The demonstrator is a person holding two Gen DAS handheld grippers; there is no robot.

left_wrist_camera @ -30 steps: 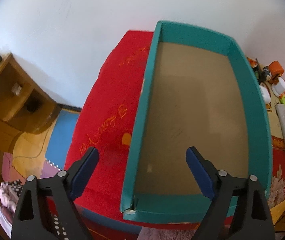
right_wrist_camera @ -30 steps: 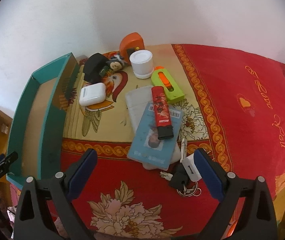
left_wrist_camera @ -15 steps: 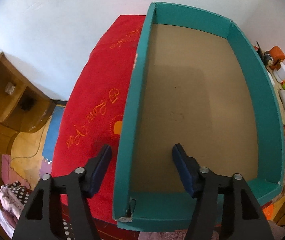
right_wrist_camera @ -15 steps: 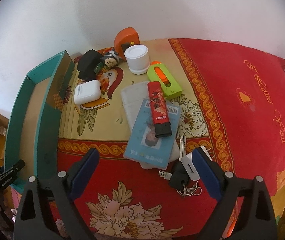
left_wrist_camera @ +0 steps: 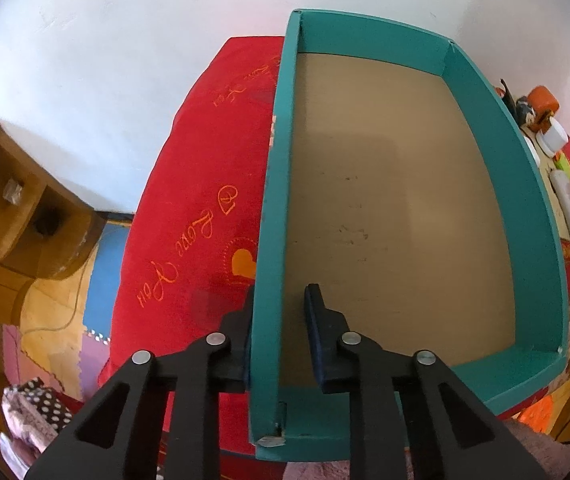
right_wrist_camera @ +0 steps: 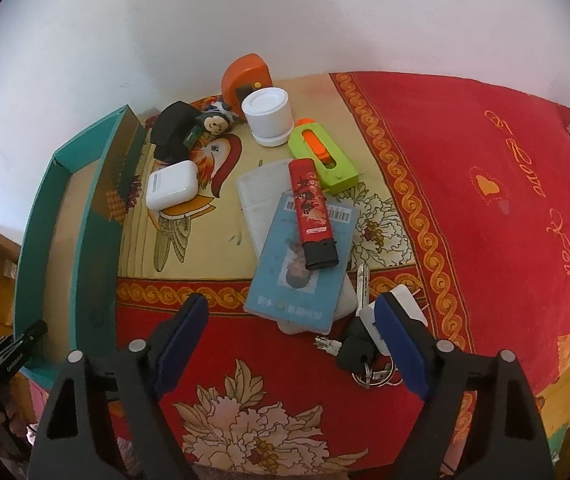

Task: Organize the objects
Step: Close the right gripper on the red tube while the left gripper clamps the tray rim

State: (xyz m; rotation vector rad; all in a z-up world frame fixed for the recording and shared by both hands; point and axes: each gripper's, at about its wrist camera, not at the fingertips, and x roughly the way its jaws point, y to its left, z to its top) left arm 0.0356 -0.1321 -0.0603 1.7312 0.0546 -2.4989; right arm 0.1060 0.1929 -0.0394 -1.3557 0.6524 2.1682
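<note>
1. Edges first: the teal box (left_wrist_camera: 405, 220) is set on the red tablecloth (left_wrist_camera: 205, 208) with its near end at the table's front edge and its far end close to the white wall. Its brown floor is seen bare in the left wrist view. Open red cloth is seen on the box's left side, and more of it on the far right in the right wrist view.

2. Left gripper (left_wrist_camera: 277, 332) is closed around the box's left wall near the front corner, one finger outside, one inside. The outer finger is mostly hidden behind the wall, and a small gap is seen at the inner pad, so a firm pinch can't be confirmed.

3. Right gripper (right_wrist_camera: 289, 336) is held wide open, gripping nothing, low over the cloth's front border. The blue card holder (right_wrist_camera: 299, 264) lies just ahead, between the fingers; the key bunch (right_wrist_camera: 359, 354) with its white tag is right by the right finger.

4. Count of the loose stuff beside the box, all seen in the right wrist view:
- one red lighter (right_wrist_camera: 312, 220), lying on the card holder
- one white pouch (right_wrist_camera: 263, 196) under the holder
- one green-and-orange cutter (right_wrist_camera: 323, 156)
- one white round pot (right_wrist_camera: 267, 116)
- one orange gadget (right_wrist_camera: 245, 80)
- one small toy figure (right_wrist_camera: 215, 118)
- one black case (right_wrist_camera: 173, 130)
- one white earbud case (right_wrist_camera: 173, 190)
</note>
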